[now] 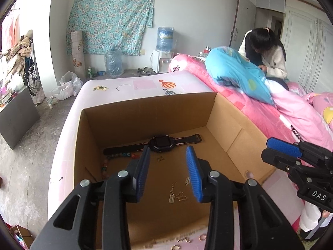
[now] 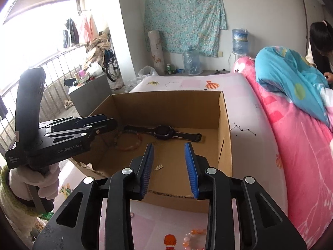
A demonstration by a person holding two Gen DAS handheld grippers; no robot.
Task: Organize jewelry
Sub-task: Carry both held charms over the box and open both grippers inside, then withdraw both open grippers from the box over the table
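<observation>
Ribbed blue jaws of left gripper (image 1: pixel 169 173) and right gripper (image 2: pixel 170 169) spread, empty, over cardboard box (image 1: pixel 229 123), black watch (image 1: pixel 158 142)

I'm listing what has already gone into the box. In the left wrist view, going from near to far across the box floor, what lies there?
Gold clover charm → small spring-shaped charm → small gold charm → black watch, lying across the floor of the cardboard box near its back wall.

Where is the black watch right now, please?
The black watch lies flat on the floor of the cardboard box, near its far wall, with the bead bracelet to its left in both views.
</observation>
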